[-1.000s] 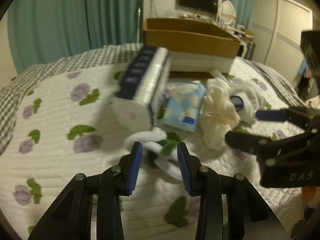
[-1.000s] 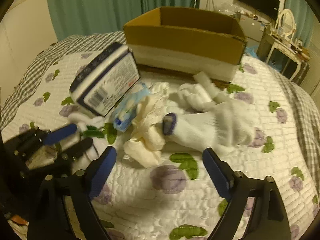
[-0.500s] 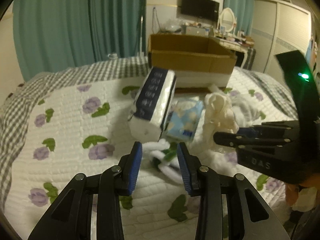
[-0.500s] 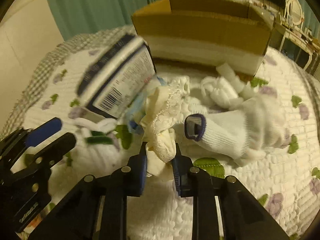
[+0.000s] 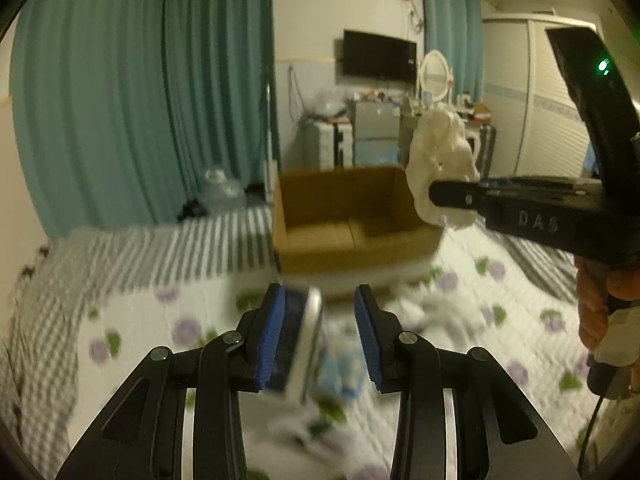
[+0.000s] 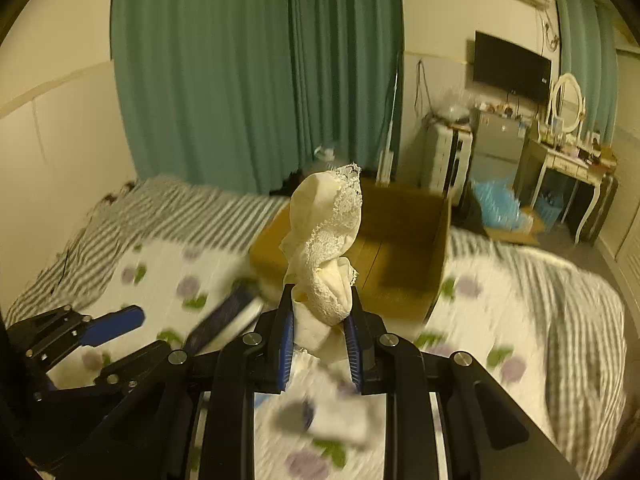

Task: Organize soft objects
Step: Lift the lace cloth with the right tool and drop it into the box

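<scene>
My right gripper (image 6: 319, 338) is shut on a cream lace-trimmed cloth (image 6: 326, 248) and holds it up in the air in front of the open cardboard box (image 6: 400, 256). The cloth (image 5: 440, 168) and the right gripper (image 5: 452, 196) also show in the left wrist view, beside the box (image 5: 348, 220). My left gripper (image 5: 320, 332) is open and empty above the bed. Below it lie a navy-and-white tissue pack (image 5: 300, 344), a light blue pack (image 5: 344, 368) and white socks (image 5: 424, 308), all blurred.
The bed has a white quilt with purple flowers (image 6: 520, 312) and a grey checked blanket (image 5: 120, 264) at its far side. Teal curtains (image 6: 240, 72), a wall TV (image 6: 512, 66) and a dresser with a mirror (image 6: 568, 120) stand behind.
My right gripper shut on the cream cloth and lifted it off the bed towards the box. Both grippers rose; the left stayed open.
</scene>
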Demonstrator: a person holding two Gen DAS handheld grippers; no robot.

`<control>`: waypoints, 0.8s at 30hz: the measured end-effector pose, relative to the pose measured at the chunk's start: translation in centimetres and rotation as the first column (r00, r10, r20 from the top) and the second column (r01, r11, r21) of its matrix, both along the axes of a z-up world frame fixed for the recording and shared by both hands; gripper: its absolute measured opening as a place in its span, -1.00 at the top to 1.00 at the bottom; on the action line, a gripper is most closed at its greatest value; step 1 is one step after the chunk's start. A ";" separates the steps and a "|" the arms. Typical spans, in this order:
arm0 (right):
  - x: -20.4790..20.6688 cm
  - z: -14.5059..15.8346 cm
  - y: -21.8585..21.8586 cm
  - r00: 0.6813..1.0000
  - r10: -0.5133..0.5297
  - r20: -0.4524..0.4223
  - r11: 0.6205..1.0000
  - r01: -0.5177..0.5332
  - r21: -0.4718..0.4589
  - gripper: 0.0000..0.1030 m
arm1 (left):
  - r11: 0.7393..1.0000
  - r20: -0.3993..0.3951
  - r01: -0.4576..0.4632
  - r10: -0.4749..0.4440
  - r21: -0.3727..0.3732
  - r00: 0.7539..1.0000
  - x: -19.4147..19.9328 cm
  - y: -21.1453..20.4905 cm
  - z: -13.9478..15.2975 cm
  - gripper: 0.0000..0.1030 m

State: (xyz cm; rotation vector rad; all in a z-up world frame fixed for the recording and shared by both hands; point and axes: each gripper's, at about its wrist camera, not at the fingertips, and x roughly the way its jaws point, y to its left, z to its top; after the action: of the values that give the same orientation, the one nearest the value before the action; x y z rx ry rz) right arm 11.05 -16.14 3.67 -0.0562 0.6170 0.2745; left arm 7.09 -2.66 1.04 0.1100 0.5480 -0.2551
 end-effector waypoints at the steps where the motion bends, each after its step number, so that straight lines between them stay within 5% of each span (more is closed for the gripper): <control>1: 1.0 0.4 -0.3 1.000 -0.004 0.004 1.000 0.004 0.002 0.58 | 1.000 0.012 -0.005 0.005 0.008 1.000 1.0 -0.5 0.6 0.30; 7: 6.8 0.0 -2.3 0.999 -0.037 -0.014 0.999 0.038 0.012 0.58 | 0.999 0.045 0.004 -0.006 0.053 0.999 7.2 -3.2 1.3 0.30; 14: 11.1 -3.8 -4.1 0.999 -0.041 -0.036 0.998 0.042 0.050 0.56 | 0.998 0.006 0.002 -0.002 0.069 1.000 14.0 -5.4 -2.4 0.24; 15: 11.7 -4.5 -4.5 0.998 -0.050 -0.039 0.997 0.052 0.058 0.39 | 0.996 0.001 -0.006 0.006 0.087 1.000 15.0 -5.7 -3.0 0.21; 16: 12.0 -4.8 -4.7 0.998 -0.058 -0.040 0.996 0.060 0.061 -0.01 | 0.994 -0.004 -0.017 0.018 0.106 1.000 15.5 -6.0 -3.4 0.01; 18: 12.4 -5.6 -5.4 0.995 -0.090 -0.031 0.994 0.092 0.063 -0.47 | 0.988 0.008 -0.072 0.071 0.137 0.997 16.4 -6.1 -4.1 -0.44; 24: 12.7 -5.9 -8.2 0.988 -0.148 -0.033 0.985 0.150 0.084 -0.49 | 0.988 -0.019 -0.128 0.130 0.082 0.991 17.5 -4.5 -3.7 -0.56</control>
State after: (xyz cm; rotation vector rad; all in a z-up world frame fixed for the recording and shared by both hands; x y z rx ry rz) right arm 23.73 -24.39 -2.18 0.0765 0.6323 0.1568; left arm 24.56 -7.16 -2.67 0.1495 0.5870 -0.1086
